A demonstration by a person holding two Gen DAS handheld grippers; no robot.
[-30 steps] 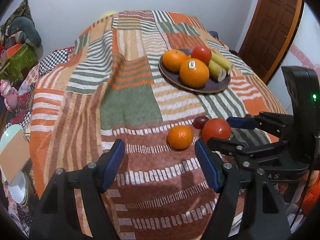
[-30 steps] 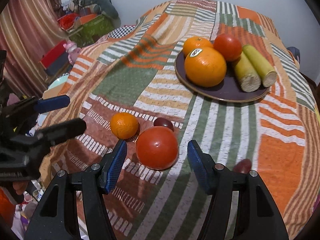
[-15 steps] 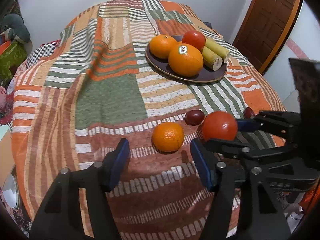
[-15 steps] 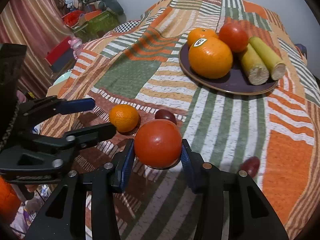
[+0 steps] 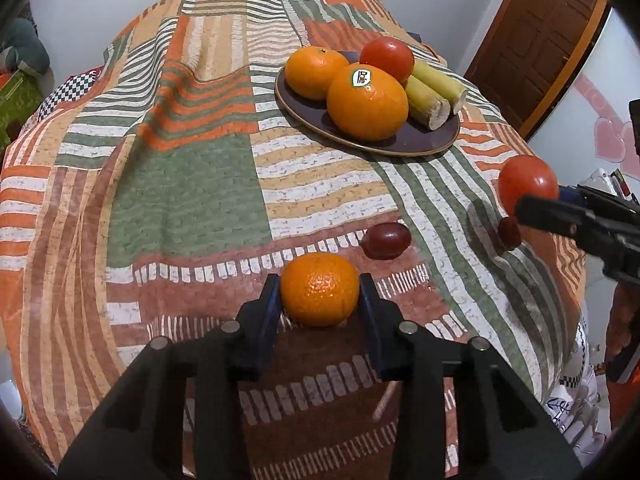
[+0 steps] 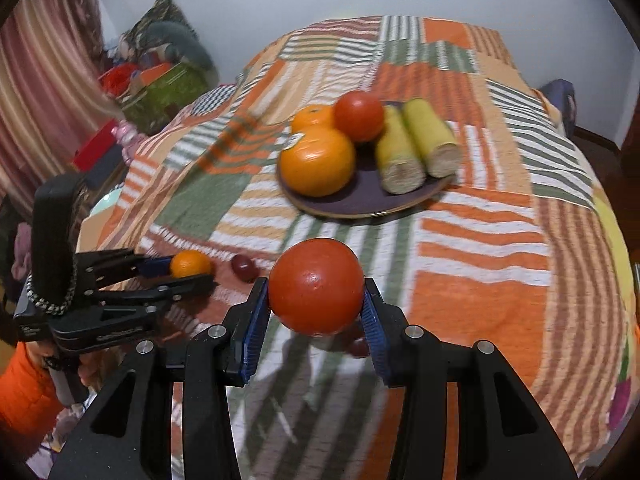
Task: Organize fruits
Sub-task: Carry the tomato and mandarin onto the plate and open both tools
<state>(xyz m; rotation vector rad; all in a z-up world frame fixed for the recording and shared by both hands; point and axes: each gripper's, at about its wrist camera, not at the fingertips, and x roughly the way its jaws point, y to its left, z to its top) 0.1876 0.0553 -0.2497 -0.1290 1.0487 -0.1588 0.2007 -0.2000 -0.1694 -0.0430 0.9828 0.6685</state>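
A small orange (image 5: 319,288) lies on the striped bedspread (image 5: 180,200), and my left gripper (image 5: 319,294) is closing on it, its blue pads touching both sides. My right gripper (image 6: 316,300) is shut on a red tomato (image 6: 316,286) and holds it lifted off the cloth. In the left wrist view the tomato (image 5: 528,184) hangs at the right. A dark plate (image 5: 420,146) further back carries two oranges, a tomato and two yellow stalk pieces. Two dark red fruits (image 5: 386,240) (image 5: 509,232) lie loose on the cloth.
The bedspread drops away at its rounded edges on all sides. A wooden door (image 5: 540,40) stands at the back right. Boxes and cushions (image 6: 160,76) pile up on the left by a curtain. An orange sleeve (image 6: 24,392) shows behind the left gripper.
My left gripper came down to the small orange and its jaws closed in around it. My right gripper shut on the tomato and lifted it off the cloth, to the right in the left wrist view.
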